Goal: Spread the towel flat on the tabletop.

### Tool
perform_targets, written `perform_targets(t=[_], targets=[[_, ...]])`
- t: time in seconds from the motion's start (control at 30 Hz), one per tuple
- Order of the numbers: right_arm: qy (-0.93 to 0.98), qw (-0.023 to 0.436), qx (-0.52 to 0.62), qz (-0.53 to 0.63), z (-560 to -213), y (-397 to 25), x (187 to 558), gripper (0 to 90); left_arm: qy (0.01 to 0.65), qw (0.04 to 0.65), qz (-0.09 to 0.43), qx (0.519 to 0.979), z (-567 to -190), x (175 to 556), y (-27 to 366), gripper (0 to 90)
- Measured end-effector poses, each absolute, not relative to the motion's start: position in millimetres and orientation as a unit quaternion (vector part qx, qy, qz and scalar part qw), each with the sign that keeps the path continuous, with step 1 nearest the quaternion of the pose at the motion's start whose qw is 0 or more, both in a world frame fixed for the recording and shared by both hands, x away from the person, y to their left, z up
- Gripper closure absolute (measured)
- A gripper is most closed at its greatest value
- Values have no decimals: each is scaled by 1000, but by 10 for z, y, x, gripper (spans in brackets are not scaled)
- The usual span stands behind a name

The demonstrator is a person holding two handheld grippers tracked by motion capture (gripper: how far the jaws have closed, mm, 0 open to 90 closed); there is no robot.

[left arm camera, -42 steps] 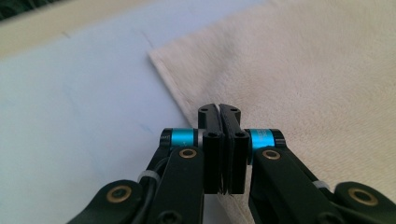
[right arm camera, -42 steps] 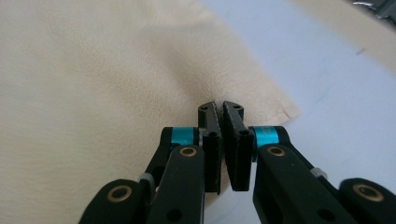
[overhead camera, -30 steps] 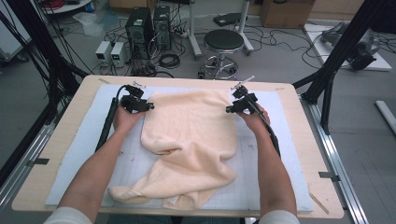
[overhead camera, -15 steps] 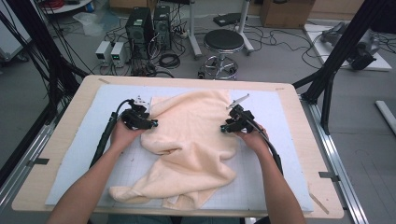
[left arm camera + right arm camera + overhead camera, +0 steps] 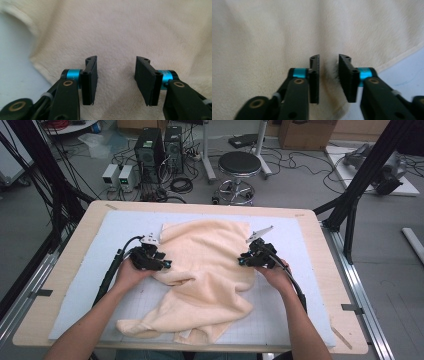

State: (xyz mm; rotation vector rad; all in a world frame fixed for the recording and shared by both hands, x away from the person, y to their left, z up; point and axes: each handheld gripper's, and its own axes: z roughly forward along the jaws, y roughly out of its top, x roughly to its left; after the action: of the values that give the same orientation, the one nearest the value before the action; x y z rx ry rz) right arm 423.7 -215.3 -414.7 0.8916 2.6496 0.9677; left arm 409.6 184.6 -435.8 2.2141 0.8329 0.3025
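A cream towel (image 5: pixel 205 265) lies rumpled on the pale mat (image 5: pixel 100 285), its far edge flat and its near part bunched towards the table's front. My left gripper (image 5: pixel 150 257) rests on the towel's left edge. In the left gripper view it (image 5: pixel 116 60) stands wide open over the towel (image 5: pixel 150 25), nothing pinched. My right gripper (image 5: pixel 252 255) sits at the towel's right edge. In the right gripper view it (image 5: pixel 329 58) is open with a narrower gap, and a raised ridge of towel (image 5: pixel 262 37) lies between the jaws.
The mat covers most of the wooden table (image 5: pixel 320 230); bare mat shows left and right of the towel. Beyond the far edge stand a round stool (image 5: pixel 240 165), computer towers (image 5: pixel 160 145) and cables on the floor. Black frame posts (image 5: pixel 360 180) flank the table.
Both grippers have come back from the towel's far corners towards the person, along its side edges. The far edge now lies flat on the mat.
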Motion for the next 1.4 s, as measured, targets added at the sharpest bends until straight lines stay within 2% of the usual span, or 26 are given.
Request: perform_targets(t=[0.07,0.13,0.17,0.3,0.43,0.5,0.53,0.57,0.6,0.63,0.7,0.73,0.83,0.97,1.07,1.13,1.2,1.27,1.3,1.33,1.37,1.4], targets=[[899,81,303,307,-4192,-2140,4231,735,328,371,121,860,-4354,4079,1862,595],[905,75,297,297,-4235,-2124,4217,827,322,370,103,866,-4332,4058,1871,780],[907,76,286,299,-4229,-2116,4180,848,317,363,104,870,-4320,4039,1867,836],[911,58,269,307,-4106,-2117,4006,854,294,363,86,880,-4248,3898,1910,856],[917,40,243,313,-4012,-2154,3712,851,281,385,48,878,-4159,3687,2066,857],[921,9,230,315,-4031,-2168,3588,825,270,391,20,880,-4130,3577,2121,855],[922,4,223,315,-4032,-2166,3531,756,263,391,20,882,-4115,3542,2132,847],[922,-1,219,319,-4020,-2172,3500,626,264,396,27,879,-4095,3526,2144,809],[919,7,225,324,-3990,-2185,3486,613,267,406,32,873,-4074,3543,2163,752],[916,27,224,332,-3956,-2216,3490,613,272,416,42,867,-4054,3581,2179,734],[902,66,240,353,-3917,-2301,3583,582,289,434,71,850,-4033,3673,2195,671],[895,76,252,360,-3917,-2332,3644,576,304,445,101,836,-4036,3777,2196,653],[875,129,291,364,-3948,-2361,3946,523,337,441,130,822,-4087,4016,2154,624],[867,152,318,352,-4019,-2320,4289,508,377,417,160,811,-4179,4325,2046,574],[870,143,339,329,-4138,-2286,4499,506,391,389,173,816,-4247,4492,1982,551],[874,147,343,312,-4229,-2266,4563,521,400,374,175,818,-4295,4554,1972,523],[872,130,358,309,-4307,-2272,4595,556,405,359,165,825,-4379,4604,1957,529],[865,120,371,316,-4309,-2299,4604,629,409,368,164,819,-4394,4612,1973,548],[867,116,366,317,-4303,-2296,4602,714,408,367,165,819,-4391,4613,1974,590],[871,113,359,317,-4300,-2290,4602,808,398,376,149,823,-4383,4615,1980,681],[876,105,348,317,-4292,-2273,4601,855,399,372,155,824,-4382,4613,1950,839],[879,107,345,312,-4283,-2257,4610,860,396,361,162,829,-4367,4622,1923,850]])
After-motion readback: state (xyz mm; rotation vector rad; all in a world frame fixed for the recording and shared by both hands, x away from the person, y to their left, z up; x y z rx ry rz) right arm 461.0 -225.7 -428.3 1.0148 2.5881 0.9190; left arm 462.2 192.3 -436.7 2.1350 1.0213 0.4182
